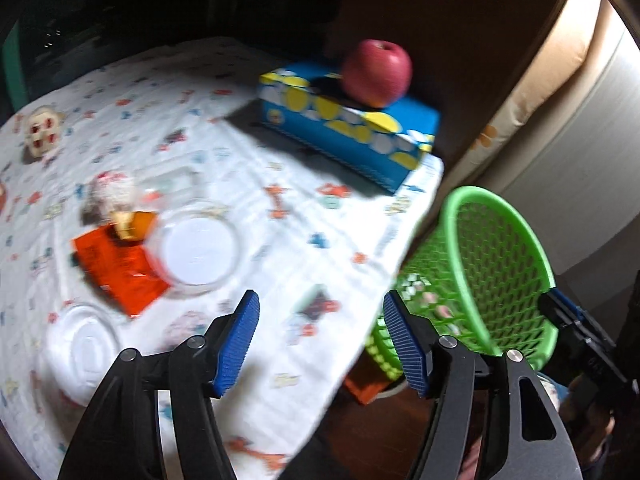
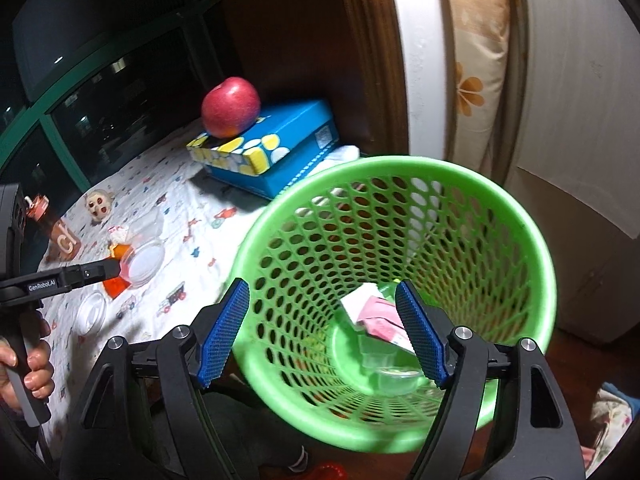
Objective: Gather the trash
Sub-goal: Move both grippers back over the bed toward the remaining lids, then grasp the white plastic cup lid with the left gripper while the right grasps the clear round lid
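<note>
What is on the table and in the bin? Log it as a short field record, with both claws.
bin: green mesh basket, tilted beside the table edge
in bin: clear plastic cup, pink-and-white wrapper
on table: orange packet, clear round lid, white lid
not trash: red apple resting on blue tissue box
left claw: open, empty, over the tablecloth
right claw: open, empty, at the basket mouth

a round red apple (image 2: 231, 106) sits on top of a blue cardboard tissue box with yellow and white dots (image 2: 272, 152), which lies at the far end of the surface (image 1: 280, 248) covered by a white cloth printed with small colourful figures. a small cream-coloured monkey-face toy (image 1: 41, 131) lies on the cloth, well apart from the box. a cream curtain with orange flowers (image 2: 476, 80) hangs behind.
</note>
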`<state>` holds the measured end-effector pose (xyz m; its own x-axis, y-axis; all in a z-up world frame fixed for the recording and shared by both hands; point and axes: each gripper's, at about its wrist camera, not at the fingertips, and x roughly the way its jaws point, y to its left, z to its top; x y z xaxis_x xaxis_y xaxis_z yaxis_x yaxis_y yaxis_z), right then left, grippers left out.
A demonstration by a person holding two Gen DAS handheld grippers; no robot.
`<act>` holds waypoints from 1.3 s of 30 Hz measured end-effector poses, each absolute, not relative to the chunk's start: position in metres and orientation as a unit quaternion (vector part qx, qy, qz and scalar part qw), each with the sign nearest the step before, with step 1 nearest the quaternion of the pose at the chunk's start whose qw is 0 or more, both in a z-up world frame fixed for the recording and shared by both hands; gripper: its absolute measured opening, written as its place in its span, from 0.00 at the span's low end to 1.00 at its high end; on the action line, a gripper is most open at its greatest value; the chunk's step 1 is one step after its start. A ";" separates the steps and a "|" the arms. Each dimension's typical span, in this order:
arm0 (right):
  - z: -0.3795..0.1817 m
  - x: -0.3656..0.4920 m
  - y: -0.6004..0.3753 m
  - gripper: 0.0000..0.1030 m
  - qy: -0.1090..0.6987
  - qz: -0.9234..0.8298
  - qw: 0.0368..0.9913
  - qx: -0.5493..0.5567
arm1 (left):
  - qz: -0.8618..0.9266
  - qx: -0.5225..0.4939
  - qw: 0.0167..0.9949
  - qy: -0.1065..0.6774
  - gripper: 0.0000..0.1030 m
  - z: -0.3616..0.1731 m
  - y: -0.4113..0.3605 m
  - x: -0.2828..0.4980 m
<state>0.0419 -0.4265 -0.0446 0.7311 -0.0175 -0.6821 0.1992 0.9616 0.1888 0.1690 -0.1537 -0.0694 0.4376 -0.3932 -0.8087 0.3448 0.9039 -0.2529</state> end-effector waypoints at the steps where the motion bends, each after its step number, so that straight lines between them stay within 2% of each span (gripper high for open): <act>1: -0.044 0.045 -0.422 0.73 0.363 -0.054 0.922 0.124 | -0.206 -0.023 0.851 0.482 0.65 -0.070 -0.145 0.170; 2: -0.044 0.048 -0.417 0.73 0.363 -0.049 0.923 0.121 | -0.193 -0.022 0.855 0.482 0.71 -0.071 -0.133 0.170; 6: -0.043 0.061 -0.399 0.75 0.365 -0.028 0.924 0.112 | -0.146 -0.027 0.866 0.478 0.75 -0.078 -0.089 0.172; 13: -0.043 0.079 -0.362 0.78 0.370 0.010 0.924 0.095 | -0.086 -0.010 0.874 0.478 0.88 -0.092 -0.025 0.171; 25: -0.051 0.104 -0.311 0.79 0.389 0.057 0.917 0.072 | -0.085 0.015 0.849 0.522 0.91 -0.138 0.002 0.171; 39: -0.067 0.136 -0.265 0.79 0.410 0.102 0.905 0.047 | -0.103 0.028 0.846 0.522 0.91 -0.142 0.004 0.175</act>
